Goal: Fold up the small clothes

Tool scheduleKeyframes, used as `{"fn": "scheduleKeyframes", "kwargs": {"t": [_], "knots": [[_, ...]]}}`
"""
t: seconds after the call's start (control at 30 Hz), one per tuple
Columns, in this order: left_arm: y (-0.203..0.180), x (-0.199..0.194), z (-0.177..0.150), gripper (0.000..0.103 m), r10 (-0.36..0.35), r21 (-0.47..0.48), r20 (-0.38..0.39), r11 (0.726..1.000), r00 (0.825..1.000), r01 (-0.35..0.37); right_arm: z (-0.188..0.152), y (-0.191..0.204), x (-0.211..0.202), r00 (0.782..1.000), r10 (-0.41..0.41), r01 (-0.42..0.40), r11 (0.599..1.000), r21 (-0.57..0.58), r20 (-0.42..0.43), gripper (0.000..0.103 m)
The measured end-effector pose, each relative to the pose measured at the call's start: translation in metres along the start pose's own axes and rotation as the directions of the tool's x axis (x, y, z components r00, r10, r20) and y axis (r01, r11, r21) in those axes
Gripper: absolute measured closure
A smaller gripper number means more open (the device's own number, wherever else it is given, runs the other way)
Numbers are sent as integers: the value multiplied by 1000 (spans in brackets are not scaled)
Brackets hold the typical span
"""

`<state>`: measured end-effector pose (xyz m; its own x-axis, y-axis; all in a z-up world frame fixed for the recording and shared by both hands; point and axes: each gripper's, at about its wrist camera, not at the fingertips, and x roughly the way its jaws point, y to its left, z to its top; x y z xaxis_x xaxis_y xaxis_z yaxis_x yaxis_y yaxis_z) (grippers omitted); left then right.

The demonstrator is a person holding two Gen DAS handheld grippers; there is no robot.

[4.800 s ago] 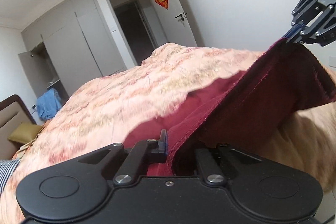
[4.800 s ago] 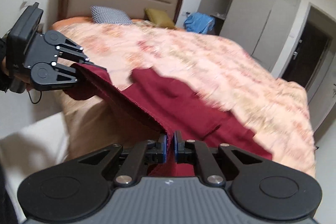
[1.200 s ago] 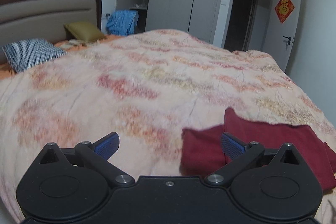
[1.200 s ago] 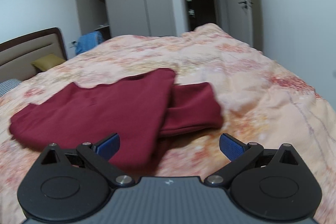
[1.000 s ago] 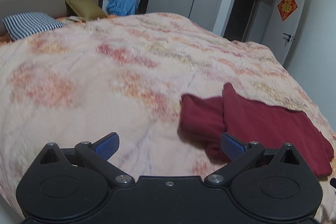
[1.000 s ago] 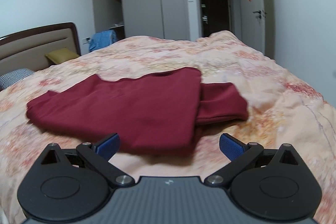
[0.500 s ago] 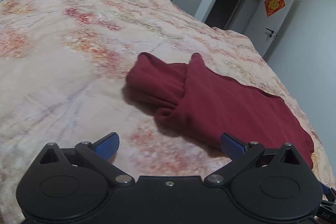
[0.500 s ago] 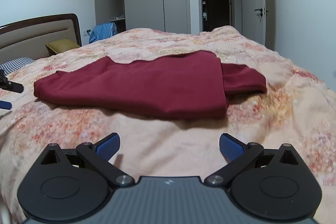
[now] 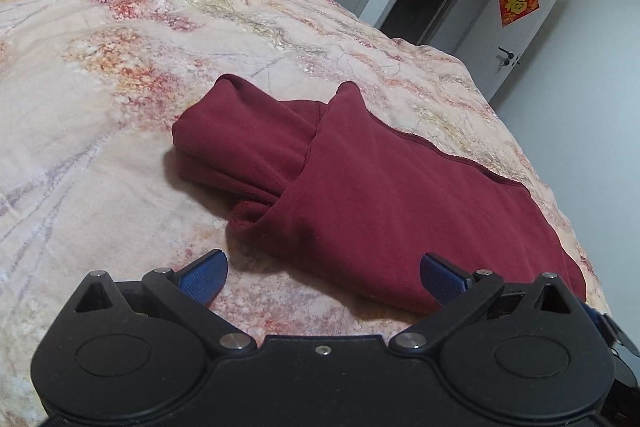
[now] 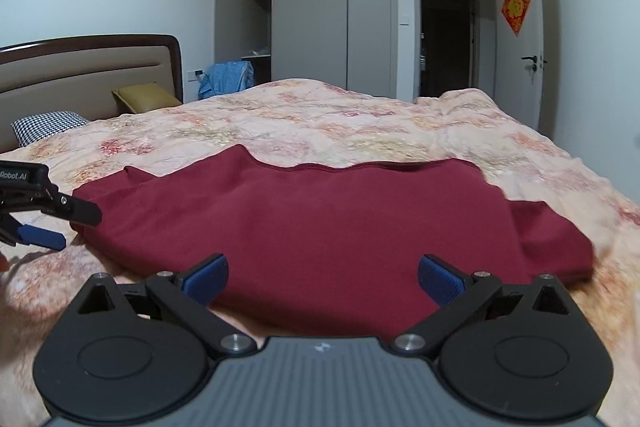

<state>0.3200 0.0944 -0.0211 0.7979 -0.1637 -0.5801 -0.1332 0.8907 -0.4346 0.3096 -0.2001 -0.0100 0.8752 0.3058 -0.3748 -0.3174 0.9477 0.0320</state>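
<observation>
While the floral quilt [image 10: 360,123] covers the whole bed, the dark red garment [image 10: 320,223] lies folded flat on it near the quilt's near edge, one sleeve end sticking out at each short side. Over the garment's near edge, the right gripper [image 10: 322,277] hangs with jaws spread wide and nothing between them. Just off the garment's sleeve end, the left gripper [image 9: 322,273] is likewise spread and holds nothing, one blue pad [image 9: 204,273] over the quilt and the other over red cloth.
</observation>
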Motion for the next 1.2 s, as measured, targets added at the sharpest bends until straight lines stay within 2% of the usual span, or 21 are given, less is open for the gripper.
{"fn": "scheduleKeyframes", "kwargs": {"t": [0.13,0.23,0.47,0.9,1.13,1.2], "knots": [[2,6,-2,1,5,-6,1,1000,1000,-5,-2,-1,24,999,18,-15,997,70,-37,0],[3,9,-6,1,6,-20,12,1000,1000,-6,-14,-1,35,998,12,-7,997,72,-67,0],[4,11,-12,1,-5,-66,62,998,998,9,-26,2,35,999,9,-6,998,58,-52,0],[8,29,2,2,19,-159,80,987,997,-6,-30,-3,31,999,20,-18,997,73,-28,0],[16,31,6,18,30,-216,99,976,995,-8,-30,-2,31,1000,20,-18,997,73,-24,0],[17,32,8,19,29,-221,100,975,995,-6,-30,-2,31,1000,20,-19,997,73,-23,0]]}}
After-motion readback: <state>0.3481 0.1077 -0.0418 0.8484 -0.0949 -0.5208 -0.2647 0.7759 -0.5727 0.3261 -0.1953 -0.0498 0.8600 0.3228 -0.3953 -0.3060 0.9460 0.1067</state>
